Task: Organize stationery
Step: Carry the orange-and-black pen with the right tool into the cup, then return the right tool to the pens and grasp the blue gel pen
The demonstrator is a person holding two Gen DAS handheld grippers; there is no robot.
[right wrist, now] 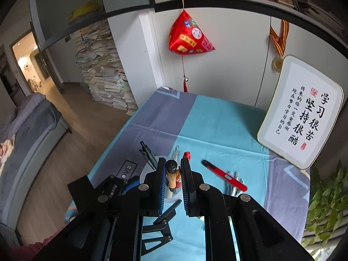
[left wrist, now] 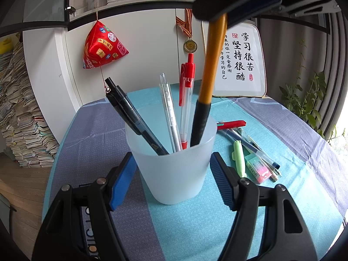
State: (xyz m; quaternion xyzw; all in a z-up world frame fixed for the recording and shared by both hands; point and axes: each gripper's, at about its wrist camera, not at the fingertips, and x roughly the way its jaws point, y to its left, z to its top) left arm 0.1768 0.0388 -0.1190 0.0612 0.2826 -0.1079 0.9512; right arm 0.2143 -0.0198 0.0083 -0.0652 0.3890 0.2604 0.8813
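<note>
The left wrist view looks down along the left gripper (left wrist: pixel 173 174), whose blue pads are clamped on either side of a frosted plastic cup (left wrist: pixel 174 163) standing upright on a teal and grey tablecloth (left wrist: pixel 195 221). Inside the cup lean a black pen (left wrist: pixel 130 117), a clear pen (left wrist: pixel 168 111) and a red-capped pen (left wrist: pixel 186 95). An orange pen with a black grip (left wrist: pixel 206 87) runs steeply from the right gripper (left wrist: pixel 219 15) at the top of the view down into the cup's mouth, its long axis nearly vertical. More pens and a pink eraser (left wrist: pixel 258 169) lie loose beside the cup. The right wrist view looks straight down that pen: the right gripper (right wrist: pixel 173 169) is closed on the orange pen (right wrist: pixel 171 174), directly above the cup rim (right wrist: pixel 145 174), so the pen seems ready for release.
</note>
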